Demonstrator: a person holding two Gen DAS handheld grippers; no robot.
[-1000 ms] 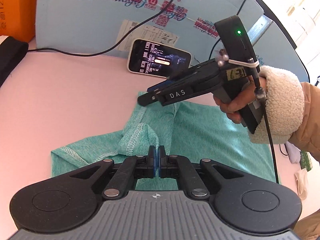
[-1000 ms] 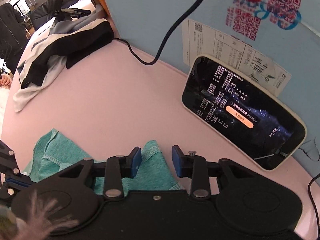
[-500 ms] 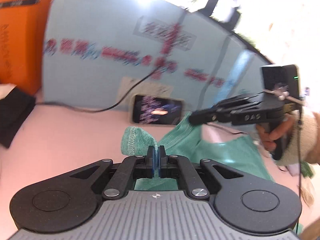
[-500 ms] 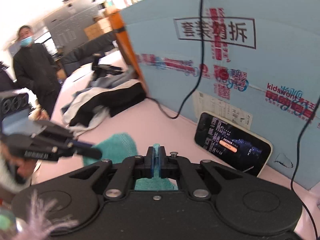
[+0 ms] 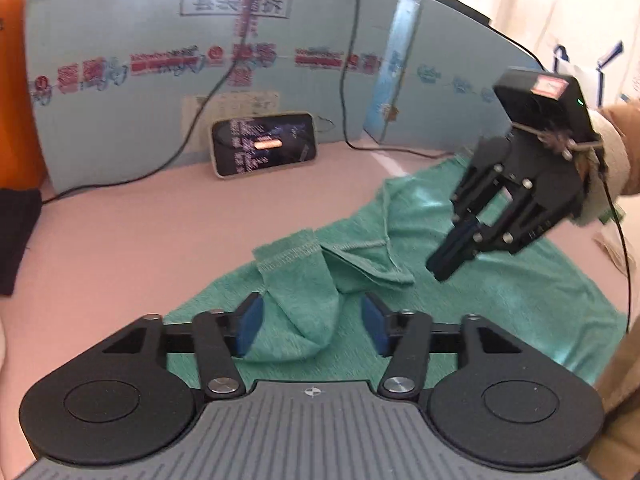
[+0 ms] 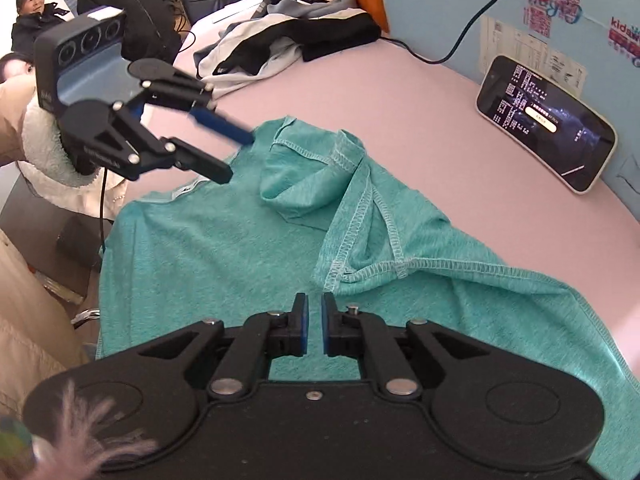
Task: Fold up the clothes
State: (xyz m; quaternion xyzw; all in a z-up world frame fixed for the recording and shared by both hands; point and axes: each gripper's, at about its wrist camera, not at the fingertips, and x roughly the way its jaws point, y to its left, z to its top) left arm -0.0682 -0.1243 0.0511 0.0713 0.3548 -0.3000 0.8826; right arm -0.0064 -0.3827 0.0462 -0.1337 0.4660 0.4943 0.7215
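A teal T-shirt (image 5: 500,288) (image 6: 200,240) lies spread on the pink table (image 5: 120,240), with one sleeve (image 6: 304,184) folded over onto its body. My left gripper (image 5: 312,326) stands wide open just above the shirt; the crumpled sleeve (image 5: 300,280) lies loose between its blue pads. From the right wrist view the left gripper (image 6: 236,152) hovers open over the shirt's far edge. My right gripper (image 6: 314,328) hangs over the shirt's middle, jaws a narrow gap apart with nothing in them. It shows in the left wrist view as the right gripper (image 5: 452,264), tips pointing down at the cloth.
A phone (image 5: 264,144) (image 6: 544,120) with a lit screen leans on the blue cardboard box (image 5: 120,20); a black cable (image 5: 192,140) trails past it. A heap of dark and white clothes (image 6: 288,44) lies at the table's far end. People (image 6: 132,0) stand beyond.
Both grippers were shut on the lifted shirt half a second ago. The shirt now lies flat with the sleeve folded in; both grippers have let go, the left opening wide.
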